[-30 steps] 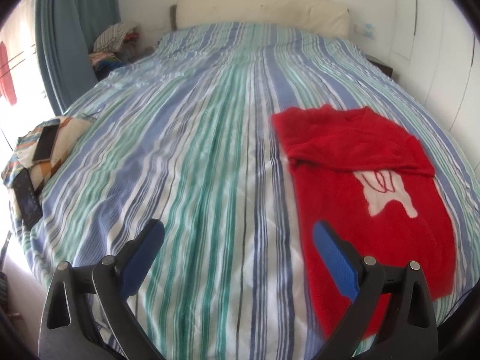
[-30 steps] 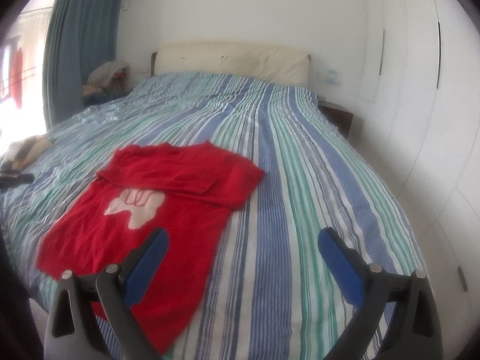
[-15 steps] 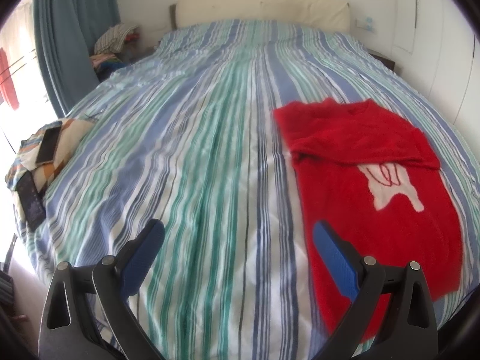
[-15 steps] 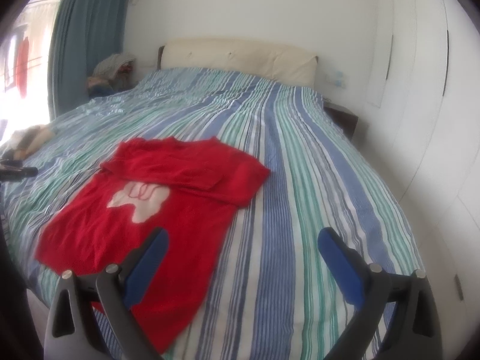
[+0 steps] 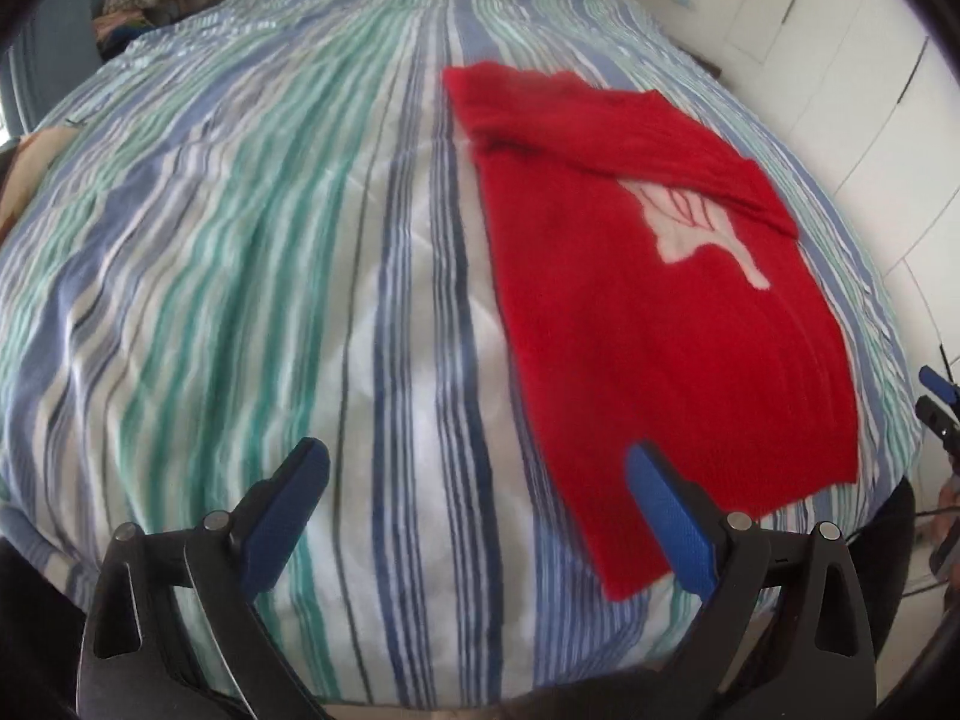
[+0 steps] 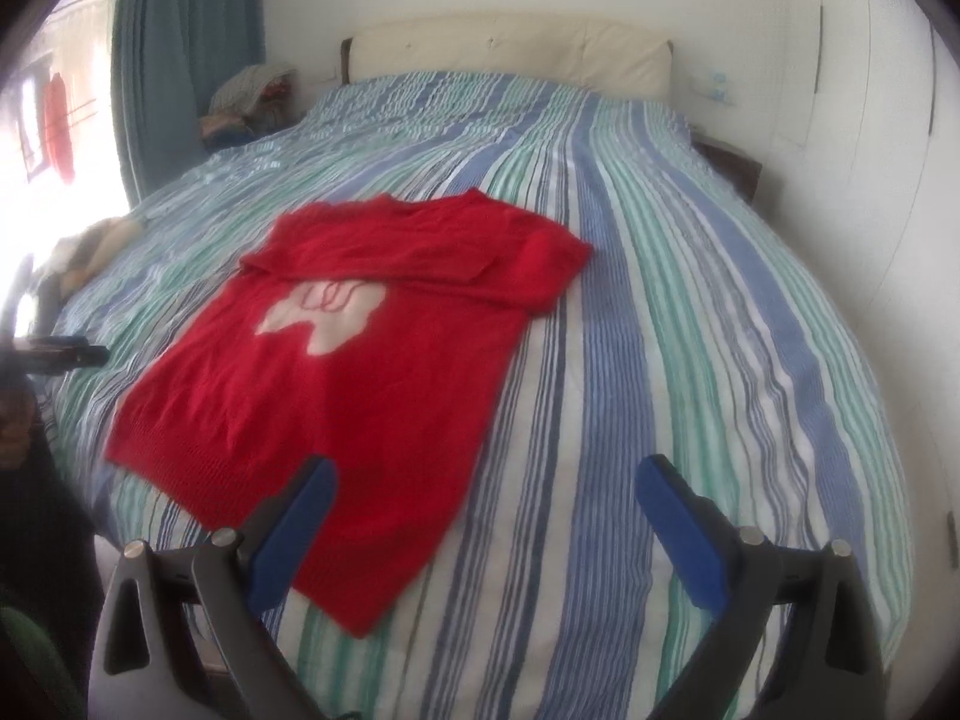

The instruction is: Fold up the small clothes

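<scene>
Red sweater (image 6: pixel 336 384) lies flat on the striped bed (image 6: pixel 660 360), sleeves apparently folded across the chest, hem toward me for pickup. Left gripper (image 5: pixel 480 510) and right gripper (image 6: pixel 486 528) hover off the near hem, jaws spread wide, empty.

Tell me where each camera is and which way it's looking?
Left wrist: sits on the left gripper, near the bed's foot, looking toward the headboard; the red sweater lies right of its open blue fingers.
Right wrist: sits on the right gripper, facing likewise; the red sweater lies left.
Both share the sweater and striped bedcover.
</scene>
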Demonstrator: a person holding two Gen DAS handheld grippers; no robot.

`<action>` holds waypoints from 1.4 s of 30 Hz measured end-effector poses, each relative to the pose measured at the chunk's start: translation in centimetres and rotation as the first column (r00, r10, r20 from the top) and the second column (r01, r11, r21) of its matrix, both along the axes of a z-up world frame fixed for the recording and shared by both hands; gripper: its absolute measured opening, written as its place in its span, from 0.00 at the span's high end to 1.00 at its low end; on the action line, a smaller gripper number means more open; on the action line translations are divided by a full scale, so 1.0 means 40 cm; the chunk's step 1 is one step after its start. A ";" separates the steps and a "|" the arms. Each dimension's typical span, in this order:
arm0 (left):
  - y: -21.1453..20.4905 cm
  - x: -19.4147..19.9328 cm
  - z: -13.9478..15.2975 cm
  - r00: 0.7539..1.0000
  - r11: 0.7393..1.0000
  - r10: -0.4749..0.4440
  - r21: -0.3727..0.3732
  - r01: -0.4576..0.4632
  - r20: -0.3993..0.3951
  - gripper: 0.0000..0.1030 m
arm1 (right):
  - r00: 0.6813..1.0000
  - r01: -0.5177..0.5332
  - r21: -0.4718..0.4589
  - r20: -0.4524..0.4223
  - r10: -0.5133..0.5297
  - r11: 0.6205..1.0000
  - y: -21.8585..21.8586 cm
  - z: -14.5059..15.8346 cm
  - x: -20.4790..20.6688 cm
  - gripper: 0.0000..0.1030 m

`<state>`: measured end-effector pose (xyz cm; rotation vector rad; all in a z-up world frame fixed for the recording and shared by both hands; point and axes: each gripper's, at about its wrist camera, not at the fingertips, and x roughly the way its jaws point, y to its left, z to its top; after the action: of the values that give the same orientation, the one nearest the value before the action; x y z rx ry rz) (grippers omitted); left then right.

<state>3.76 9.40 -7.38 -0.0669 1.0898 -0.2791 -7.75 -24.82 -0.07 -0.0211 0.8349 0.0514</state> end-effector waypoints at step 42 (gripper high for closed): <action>-0.142 0.865 0.044 0.982 0.953 0.174 -0.239 -0.185 -0.070 0.56 | 0.978 0.202 0.556 -0.074 -0.195 0.806 -0.173 -0.147 0.891 0.79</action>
<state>38.34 3.73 -5.60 -0.3941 1.0846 -0.2479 27.89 -31.72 -5.96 0.6283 0.8051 0.0986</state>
